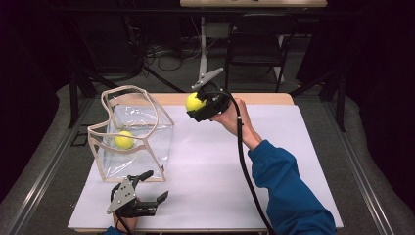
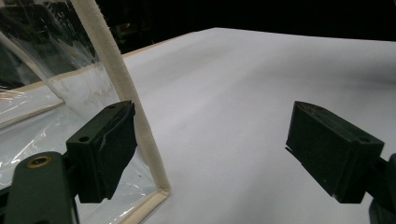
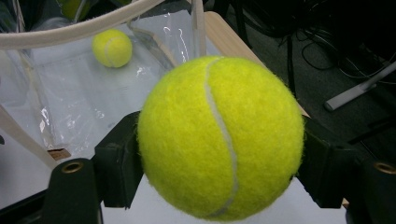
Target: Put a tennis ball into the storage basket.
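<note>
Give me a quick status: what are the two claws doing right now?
Right gripper shut on tennis ball, raised beside clear bag. Left gripper open, empty, at the bag's near corner. Second ball already inside bag. Nothing blocking.

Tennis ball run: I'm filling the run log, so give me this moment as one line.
right gripper: shut on tennis ball, raised beside clear bag | left gripper: open, at bag's corner | second ball: inside bag

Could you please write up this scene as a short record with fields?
Surface: white table
Container: clear plastic bag with cream fabric trim, standing open at the table's left
In bag: yellow felt tennis ball
Right gripper: shut on a second yellow tennis ball, raised beside the bag's rim
Left gripper: open, holding nothing, next to the bag's near corner
</note>
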Demonstrator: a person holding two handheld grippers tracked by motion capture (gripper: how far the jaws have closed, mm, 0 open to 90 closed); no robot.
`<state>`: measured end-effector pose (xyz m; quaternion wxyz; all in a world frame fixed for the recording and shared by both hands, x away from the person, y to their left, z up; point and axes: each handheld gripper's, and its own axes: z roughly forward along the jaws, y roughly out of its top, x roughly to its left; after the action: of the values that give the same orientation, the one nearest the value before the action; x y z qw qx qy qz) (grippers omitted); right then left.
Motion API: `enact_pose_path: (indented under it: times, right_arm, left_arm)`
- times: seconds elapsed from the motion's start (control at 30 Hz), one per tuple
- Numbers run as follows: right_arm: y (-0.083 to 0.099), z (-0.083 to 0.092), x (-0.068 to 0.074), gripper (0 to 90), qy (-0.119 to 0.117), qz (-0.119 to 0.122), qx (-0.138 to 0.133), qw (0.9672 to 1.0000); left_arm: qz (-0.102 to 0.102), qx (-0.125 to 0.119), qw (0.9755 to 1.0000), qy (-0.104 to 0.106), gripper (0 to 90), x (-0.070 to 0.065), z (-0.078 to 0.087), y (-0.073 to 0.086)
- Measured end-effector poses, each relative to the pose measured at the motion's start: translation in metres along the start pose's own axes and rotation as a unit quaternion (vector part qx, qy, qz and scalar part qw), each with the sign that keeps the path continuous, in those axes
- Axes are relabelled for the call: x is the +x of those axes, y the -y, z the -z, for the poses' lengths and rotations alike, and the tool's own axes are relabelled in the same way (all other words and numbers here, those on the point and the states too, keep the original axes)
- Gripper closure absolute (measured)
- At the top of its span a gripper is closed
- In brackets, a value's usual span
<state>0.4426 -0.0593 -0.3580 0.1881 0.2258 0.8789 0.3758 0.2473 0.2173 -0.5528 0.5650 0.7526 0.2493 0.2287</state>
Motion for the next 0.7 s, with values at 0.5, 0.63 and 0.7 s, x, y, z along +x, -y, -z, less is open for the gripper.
enact_pose_path:
  times: [0.5,0.63,0.7]
  right_arm:
    - [-0.009,0.000,0.008,25.9,-0.003,0.007,-0.018,0.9998]
    - [-0.012,0.000,0.010,25.9,-0.004,0.010,-0.023,0.9997]
    - [-0.012,-0.001,0.011,25.9,-0.007,0.011,-0.024,0.9996]
  left_arm:
    - [0.000,0.000,1.0000,0.002,15.9,0.000,0.000,0.000]
    - [0.002,-0.001,1.0000,0.003,15.9,0.001,0.000,0.000]
    - [0.002,-0.001,1.0000,0.004,15.9,0.001,0.000,0.000]
